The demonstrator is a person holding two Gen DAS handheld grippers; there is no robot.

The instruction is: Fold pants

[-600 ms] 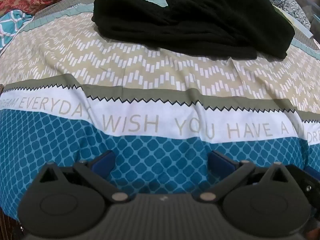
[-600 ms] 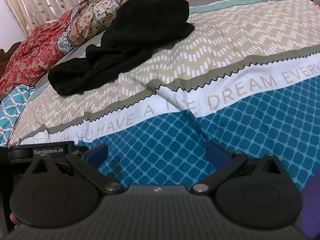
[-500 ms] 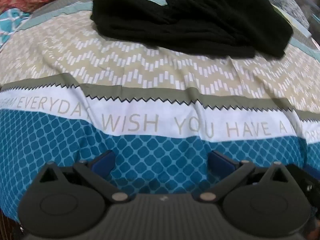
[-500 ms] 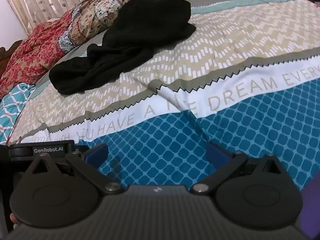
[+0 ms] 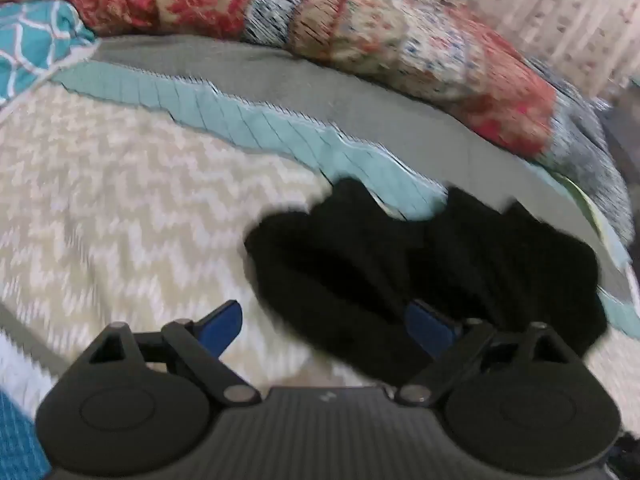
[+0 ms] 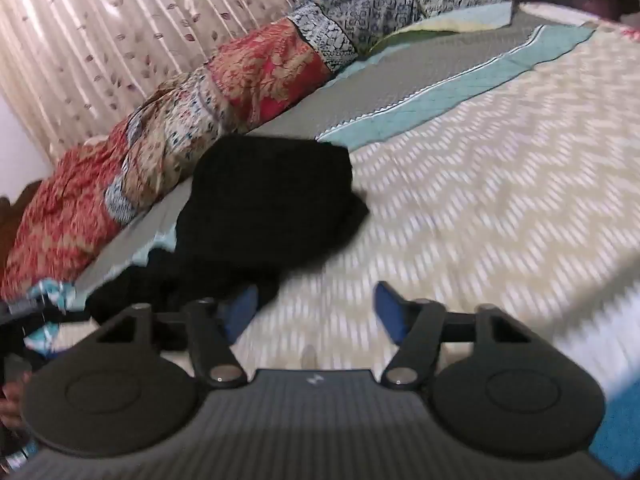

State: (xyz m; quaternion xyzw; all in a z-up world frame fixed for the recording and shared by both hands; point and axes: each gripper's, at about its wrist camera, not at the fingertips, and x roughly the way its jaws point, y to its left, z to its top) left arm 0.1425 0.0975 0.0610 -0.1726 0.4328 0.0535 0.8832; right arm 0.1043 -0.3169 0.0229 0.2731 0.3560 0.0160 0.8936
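Black cloth, that's what both grippers are closing on: the pants (image 5: pixel 420 264) lie in a loose, crumpled heap on the bed, up where the cream zigzag panel of the bedspread (image 5: pixel 120 208) meets the pale teal and grey bands. Nothing folded yet, by the look of it.

Left gripper (image 5: pixel 328 324), jaws wide apart and empty, and the heap sits just ahead and off to its right; the right-hand blue finger already shows against the dark fabric, though whether it touches I can't tell through the blur. Right gripper (image 6: pixel 316 308), also spread open with nothing between the fingers, and for it the pants (image 6: pixel 268 204) lie ahead and to the left, with its left finger right by the near edge.

So the bundle sits between the two, stretched roughly crosswise, one end toward each hand. Neither looks clearly nearer. I'd say each will need to swing inward to catch an end and spread it flat.

Soft bedding underneath, so fingers may snag the cover along with the cloth. A red flowered quilt (image 6: pixel 248 80) is rolled along the far side, and a leaf-print curtain (image 6: pixel 100 32) hangs behind it.
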